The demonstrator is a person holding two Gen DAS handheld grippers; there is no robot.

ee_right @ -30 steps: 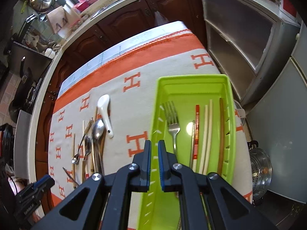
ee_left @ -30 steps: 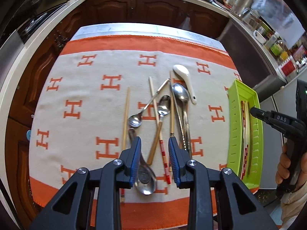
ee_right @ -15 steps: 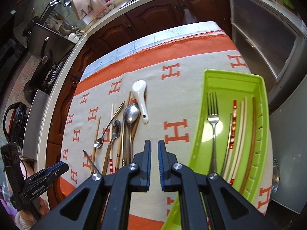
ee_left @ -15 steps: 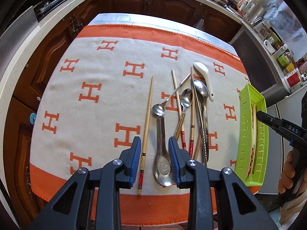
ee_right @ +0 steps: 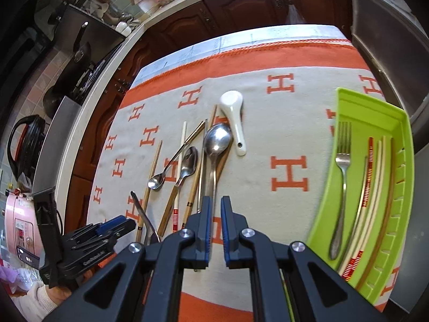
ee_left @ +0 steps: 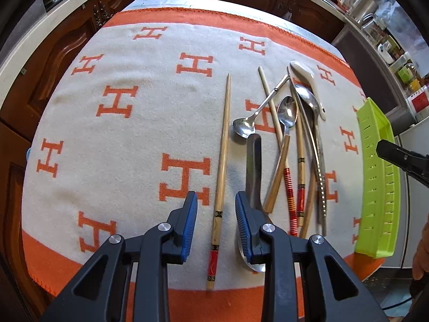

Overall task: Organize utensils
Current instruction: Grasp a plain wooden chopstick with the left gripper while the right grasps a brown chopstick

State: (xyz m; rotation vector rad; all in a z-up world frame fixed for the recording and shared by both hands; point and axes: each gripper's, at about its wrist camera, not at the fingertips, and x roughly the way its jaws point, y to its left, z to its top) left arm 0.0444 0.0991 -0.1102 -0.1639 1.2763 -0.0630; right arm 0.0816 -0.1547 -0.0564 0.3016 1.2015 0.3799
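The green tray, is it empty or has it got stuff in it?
Not empty. The green tray holds a fork and several chopsticks lying side by side in it.

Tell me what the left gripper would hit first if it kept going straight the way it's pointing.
Most likely the lone wooden chopstick: the open left gripper straddles its red-banded end, on the orange-and-white cloth. Height above it is unclear.

Bright daylight, heavy fisheye warp, sharp.
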